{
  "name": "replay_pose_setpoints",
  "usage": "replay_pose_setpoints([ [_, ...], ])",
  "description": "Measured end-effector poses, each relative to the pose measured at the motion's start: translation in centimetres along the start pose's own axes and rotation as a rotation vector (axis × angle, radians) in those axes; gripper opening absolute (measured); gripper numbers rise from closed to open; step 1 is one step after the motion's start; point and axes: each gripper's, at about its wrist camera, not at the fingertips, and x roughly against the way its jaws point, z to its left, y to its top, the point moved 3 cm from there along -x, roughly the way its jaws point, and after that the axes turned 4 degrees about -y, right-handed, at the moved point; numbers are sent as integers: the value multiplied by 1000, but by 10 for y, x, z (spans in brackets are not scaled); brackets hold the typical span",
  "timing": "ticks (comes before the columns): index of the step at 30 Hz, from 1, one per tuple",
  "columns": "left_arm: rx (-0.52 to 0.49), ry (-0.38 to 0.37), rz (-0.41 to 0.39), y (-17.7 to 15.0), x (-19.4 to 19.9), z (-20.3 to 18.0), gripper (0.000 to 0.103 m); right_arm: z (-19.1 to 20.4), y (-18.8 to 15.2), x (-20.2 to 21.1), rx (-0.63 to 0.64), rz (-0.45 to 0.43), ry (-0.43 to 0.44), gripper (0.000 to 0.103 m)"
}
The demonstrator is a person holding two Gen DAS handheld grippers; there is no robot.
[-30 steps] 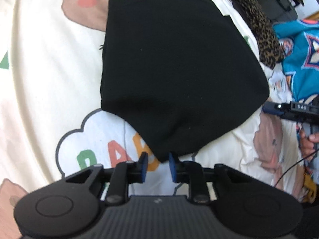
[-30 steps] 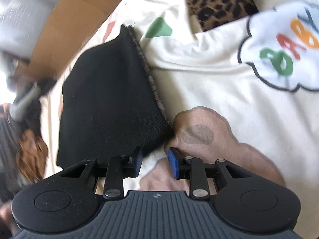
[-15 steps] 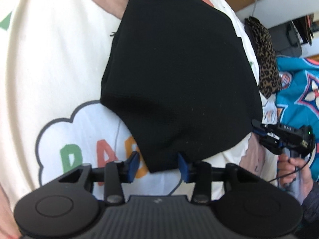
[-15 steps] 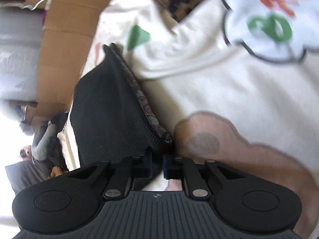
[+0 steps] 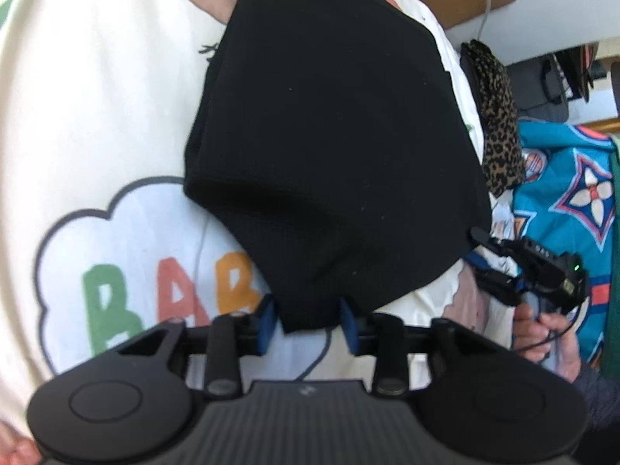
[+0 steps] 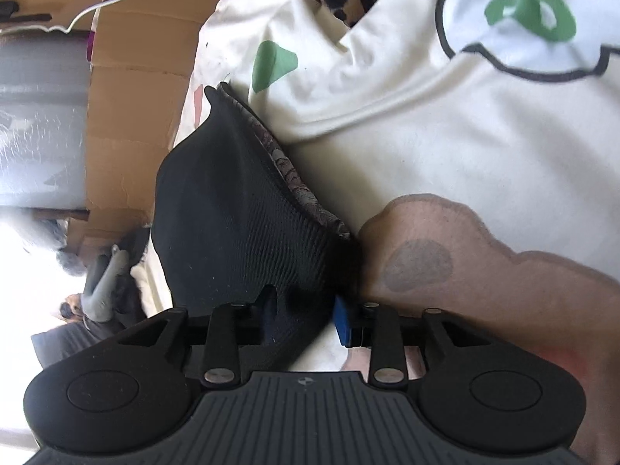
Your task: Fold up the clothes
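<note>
The black garment (image 5: 333,147) is lying partly folded on the cream bedsheet (image 5: 97,89), with its near corner covering part of the cloud print (image 5: 128,271) that has the coloured letters. The left gripper (image 5: 308,323) has its blue pads either side of that corner, fairly narrow, but I honestly can't tell if it's pinching the cloth or just straddling it. The right gripper (image 6: 306,319) is at the garment's other corner, and there the fabric (image 6: 240,232) is bunched between the jaws, so it looks clamped on.

Main worry: if the left one lifts without a real bite, that corner slips out and the fold goes crooked. Also the right one seems to hold a thick wad, so layers could shift or drag the sheet up with it. The leopard-print cloth (image 5: 496,116) beyond the garment's far edge could get snagged on a wide swing.
</note>
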Motion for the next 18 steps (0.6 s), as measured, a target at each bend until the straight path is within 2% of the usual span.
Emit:
replay_pose_setpoints([
  [2,35,-27,-13,3,-1,2,37,-3,2,-3,-30,-10,15,30],
  [4,34,-49,-12,5,-1,2,13,-5,4,-5,-57,-18,22,15],
  [5,35,-60,-6,4,-2,1,12,-6,4,-5,-62,-20,22,11],
  [8,26,-56,3,-3,2,-2,10,-4,2,-1,-49,-39,22,9],
  [18,-70,-37,77,-13,7,-21,9,0,-7,18,-18,-33,26,8],
])
